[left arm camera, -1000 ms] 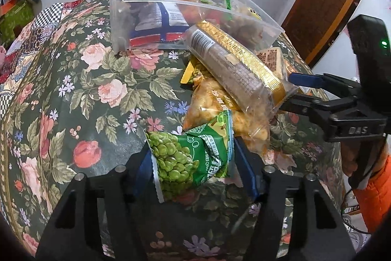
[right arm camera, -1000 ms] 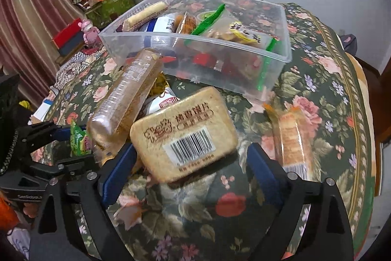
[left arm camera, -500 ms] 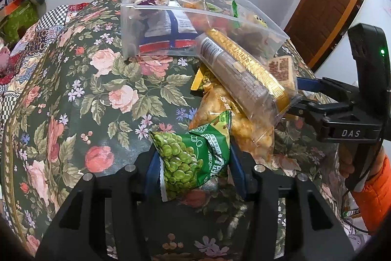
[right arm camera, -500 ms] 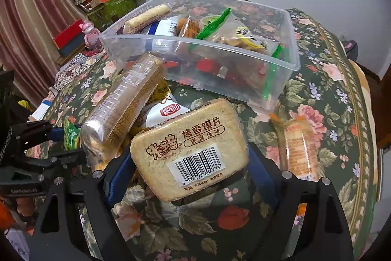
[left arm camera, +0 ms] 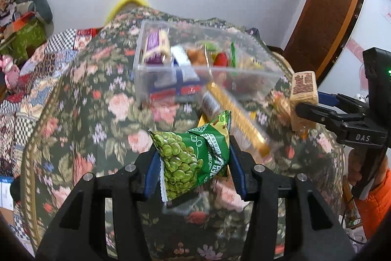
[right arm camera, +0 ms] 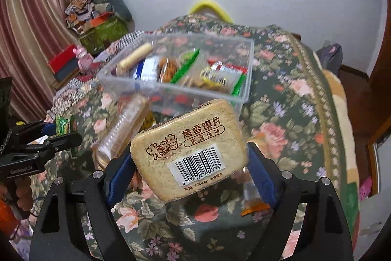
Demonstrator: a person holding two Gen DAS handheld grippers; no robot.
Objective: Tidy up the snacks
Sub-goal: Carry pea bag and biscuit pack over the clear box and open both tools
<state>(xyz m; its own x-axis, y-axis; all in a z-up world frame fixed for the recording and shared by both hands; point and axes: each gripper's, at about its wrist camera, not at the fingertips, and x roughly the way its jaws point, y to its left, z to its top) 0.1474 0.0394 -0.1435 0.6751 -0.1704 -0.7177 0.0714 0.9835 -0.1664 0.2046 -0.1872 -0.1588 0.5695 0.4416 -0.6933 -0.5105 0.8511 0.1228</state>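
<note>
With the left claw point(left arm camera: 193, 160) clenched on the green crinkly pea packet point(left arm camera: 193, 160) and the right claw point(right arm camera: 189, 160) gripping the tan rectangular wrapped rusk pack point(right arm camera: 189, 151), both look best carried above the clear plastic box point(right arm camera: 176, 99)'s rim before letting go

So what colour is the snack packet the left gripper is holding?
Bright green, printed with green peas, on the pea packet in the left gripper; clearest in the left wrist view.

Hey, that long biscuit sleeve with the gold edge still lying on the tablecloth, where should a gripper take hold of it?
Grip the long biscuit sleeve across its narrow width near the middle, coming from above. It lies tilted on other packets, long sides exposed, while its ends sit close to the clear bin and the table edge.
</note>
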